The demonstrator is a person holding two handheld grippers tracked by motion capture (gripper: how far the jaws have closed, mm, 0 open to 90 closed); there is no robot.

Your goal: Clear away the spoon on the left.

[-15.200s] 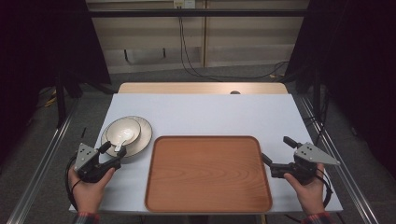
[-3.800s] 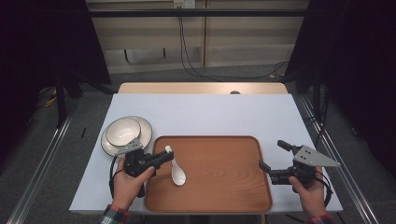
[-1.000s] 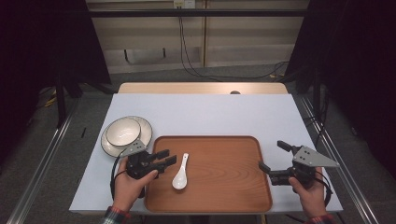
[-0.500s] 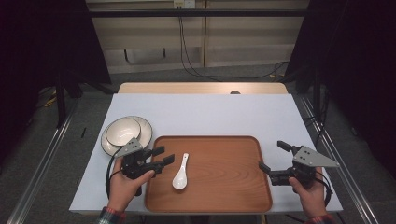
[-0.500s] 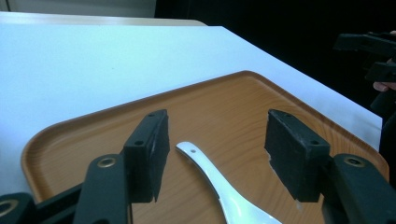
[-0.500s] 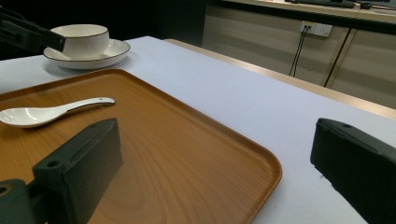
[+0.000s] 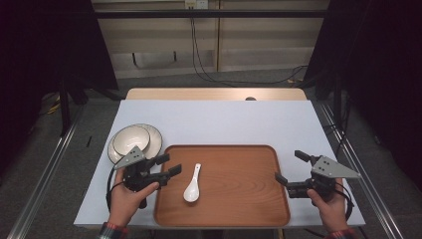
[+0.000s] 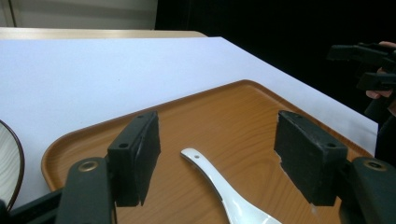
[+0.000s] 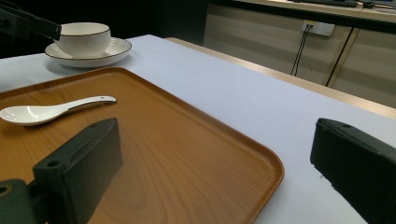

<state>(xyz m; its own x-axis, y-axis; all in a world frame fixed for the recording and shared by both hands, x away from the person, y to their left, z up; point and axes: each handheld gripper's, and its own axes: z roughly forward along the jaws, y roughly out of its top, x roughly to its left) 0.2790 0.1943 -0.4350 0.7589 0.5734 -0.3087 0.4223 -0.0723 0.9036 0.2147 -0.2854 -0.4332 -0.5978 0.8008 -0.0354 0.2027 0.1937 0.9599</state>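
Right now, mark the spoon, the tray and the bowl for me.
spoon (image 7: 190,191): high view, on its scoop.
tray (image 7: 234,149): high view, on its far rim.
bowl (image 9: 84,39): right gripper view, on its outer wall; it sits on a plate (image 9: 114,50).

Your left gripper sits at the left edge of the wooden tray, its jaws apart after just opening, with nothing between them. The white ceramic spoon lies on the tray just right of those jaws, bowl toward you, handle pointing away. Behind your left hand, a white bowl rests on a plate. Your right gripper hovers at the tray's right edge, jaws spread and empty.
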